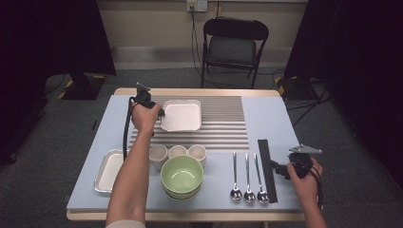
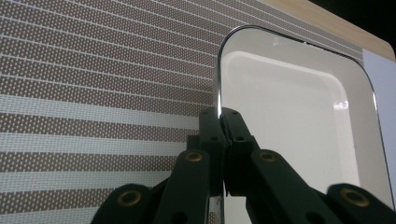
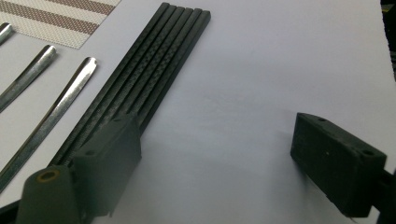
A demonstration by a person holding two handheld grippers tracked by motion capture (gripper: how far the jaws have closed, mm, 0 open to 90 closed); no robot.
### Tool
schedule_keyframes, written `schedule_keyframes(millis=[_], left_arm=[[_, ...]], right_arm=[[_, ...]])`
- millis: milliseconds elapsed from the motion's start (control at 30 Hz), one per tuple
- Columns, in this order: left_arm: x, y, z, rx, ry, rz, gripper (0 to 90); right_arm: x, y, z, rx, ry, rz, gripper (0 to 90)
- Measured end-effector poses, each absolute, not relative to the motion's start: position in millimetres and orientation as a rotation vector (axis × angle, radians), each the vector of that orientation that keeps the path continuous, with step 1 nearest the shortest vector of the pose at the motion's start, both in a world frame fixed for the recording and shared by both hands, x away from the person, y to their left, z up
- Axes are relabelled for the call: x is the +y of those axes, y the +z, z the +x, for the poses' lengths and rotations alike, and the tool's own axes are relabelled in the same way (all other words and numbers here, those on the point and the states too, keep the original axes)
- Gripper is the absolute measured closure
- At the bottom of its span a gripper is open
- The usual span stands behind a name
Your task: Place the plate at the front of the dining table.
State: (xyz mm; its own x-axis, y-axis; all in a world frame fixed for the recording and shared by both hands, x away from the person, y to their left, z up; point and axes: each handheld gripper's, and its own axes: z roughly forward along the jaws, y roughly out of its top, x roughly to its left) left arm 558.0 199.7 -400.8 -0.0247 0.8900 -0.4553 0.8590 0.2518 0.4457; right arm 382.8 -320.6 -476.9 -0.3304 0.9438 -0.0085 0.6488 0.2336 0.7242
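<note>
Left gripper (image 2: 219, 122) pinches the white tray (image 2: 289, 116) by its rim at frame centre. Keep it level, set it down gently; right gripper (image 3: 210, 154) waits wide open.

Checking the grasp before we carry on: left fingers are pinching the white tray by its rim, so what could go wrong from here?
1. The left gripper holds the white tray only by a thin edge; lifted, it may tilt or slip out.
2. If dragged, it might bunch the striped mat.
3. The right gripper sits open beside the chopsticks; a careless move could scatter them toward the spoons.
</note>
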Motion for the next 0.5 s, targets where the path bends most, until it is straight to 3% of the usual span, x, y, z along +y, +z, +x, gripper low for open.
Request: schedule_keyframes(millis=[500], left_arm=[[193.8,-402.6,564.0,1.876,0.072,1.589,88.9]], right_arm=[[-320.6,-476.9,382.8,2.064,0.877,1.459,15.0]])
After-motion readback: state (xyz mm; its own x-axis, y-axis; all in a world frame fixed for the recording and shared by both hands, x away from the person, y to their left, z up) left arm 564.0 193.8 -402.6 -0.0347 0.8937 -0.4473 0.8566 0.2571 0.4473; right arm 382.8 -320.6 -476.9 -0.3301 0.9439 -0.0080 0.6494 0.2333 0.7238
